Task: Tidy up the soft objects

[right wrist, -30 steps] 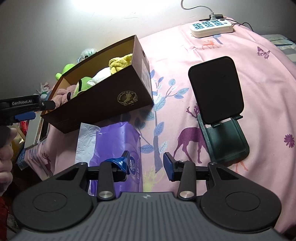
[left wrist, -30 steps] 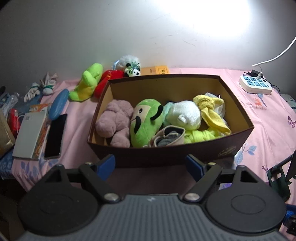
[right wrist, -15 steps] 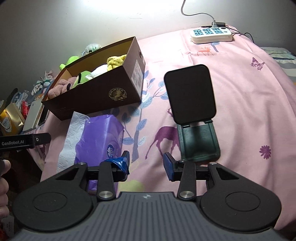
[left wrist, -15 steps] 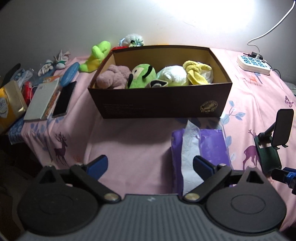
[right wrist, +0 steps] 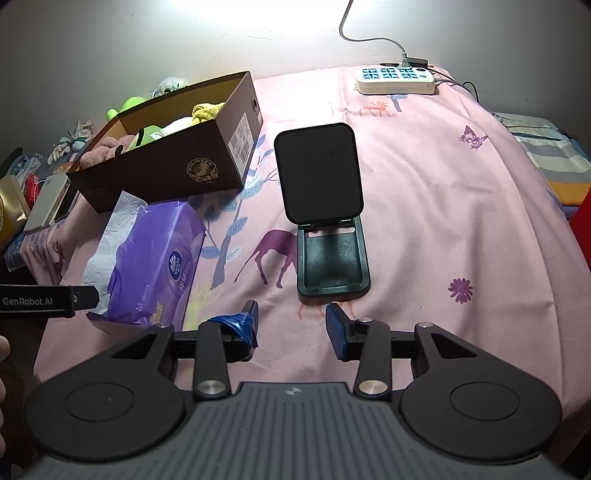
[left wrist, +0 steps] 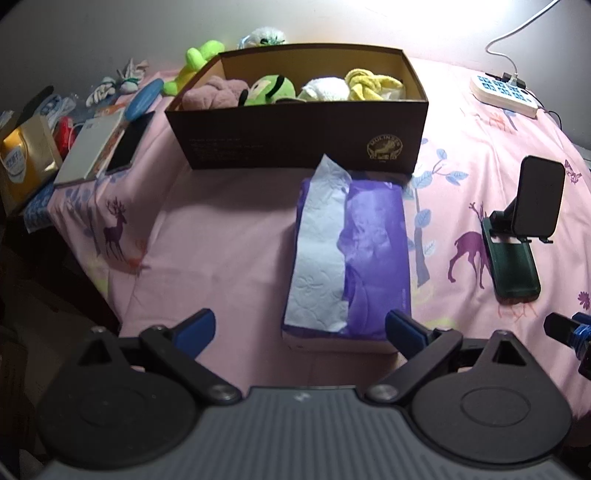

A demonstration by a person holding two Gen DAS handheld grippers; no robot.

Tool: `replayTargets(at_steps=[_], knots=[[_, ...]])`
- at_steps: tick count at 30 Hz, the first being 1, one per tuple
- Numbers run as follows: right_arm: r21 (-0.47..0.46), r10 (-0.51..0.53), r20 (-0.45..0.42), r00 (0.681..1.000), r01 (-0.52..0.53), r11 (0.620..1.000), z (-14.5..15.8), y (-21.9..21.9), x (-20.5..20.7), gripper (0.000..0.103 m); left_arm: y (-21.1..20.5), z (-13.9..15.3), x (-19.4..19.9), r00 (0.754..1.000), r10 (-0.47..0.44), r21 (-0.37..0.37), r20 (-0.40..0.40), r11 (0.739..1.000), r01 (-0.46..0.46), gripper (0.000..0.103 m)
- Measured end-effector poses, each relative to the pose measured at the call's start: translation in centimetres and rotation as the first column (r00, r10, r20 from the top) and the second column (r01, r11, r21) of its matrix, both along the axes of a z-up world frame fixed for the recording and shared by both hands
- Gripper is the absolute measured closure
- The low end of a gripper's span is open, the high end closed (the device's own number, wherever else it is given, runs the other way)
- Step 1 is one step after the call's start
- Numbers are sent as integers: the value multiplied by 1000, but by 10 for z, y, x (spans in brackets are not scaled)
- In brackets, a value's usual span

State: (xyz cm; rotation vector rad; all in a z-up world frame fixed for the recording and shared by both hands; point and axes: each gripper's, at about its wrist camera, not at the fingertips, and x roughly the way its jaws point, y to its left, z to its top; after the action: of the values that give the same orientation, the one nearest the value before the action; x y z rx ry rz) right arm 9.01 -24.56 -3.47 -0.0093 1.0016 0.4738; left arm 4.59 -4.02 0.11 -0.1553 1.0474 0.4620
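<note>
A brown cardboard box stands on the pink sheet and holds a pink plush, a green plush, a white plush and a yellow cloth toy. Behind its far left corner lie a lime-green plush and a white fluffy toy. A purple tissue pack lies in front of the box, white tissue sticking out. My left gripper is open wide, its right fingertip by the pack's near corner. My right gripper is open over bare sheet, just short of a phone stand.
A black and green phone stand sits right of the tissue pack. A white power strip with its cable lies at the back. Left of the box are a book and a dark phone, then a yellow carton past the bed's edge.
My left gripper has drawn back from over the box to the tissue pack and its jaws have spread wider. My right gripper has shifted right, toward the phone stand.
</note>
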Motion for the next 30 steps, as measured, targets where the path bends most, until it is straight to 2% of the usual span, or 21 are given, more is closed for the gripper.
replayTargets(at_steps=[8, 17, 21, 27, 30], knots=[[-17, 52, 3, 999, -51, 999, 3, 0, -11, 79, -6, 0, -14, 999, 39, -15, -19, 999, -40, 5], [-46, 71, 79, 994, -67, 997, 23, 24, -14, 79, 12, 23, -16, 997, 73, 18, 30, 997, -73, 5], [-75, 63, 86, 994, -57, 996, 31, 32, -14, 79, 18, 24, -13, 999, 41, 7, 26, 999, -41, 5], [-107, -2, 20, 1000, 4, 994, 35, 33, -9, 79, 23, 23, -8, 999, -39, -21, 0, 999, 39, 5], [-119, -47, 42, 998, 52, 992, 37, 33, -10, 78, 28, 25, -4, 998, -68, -20, 2, 998, 68, 5]])
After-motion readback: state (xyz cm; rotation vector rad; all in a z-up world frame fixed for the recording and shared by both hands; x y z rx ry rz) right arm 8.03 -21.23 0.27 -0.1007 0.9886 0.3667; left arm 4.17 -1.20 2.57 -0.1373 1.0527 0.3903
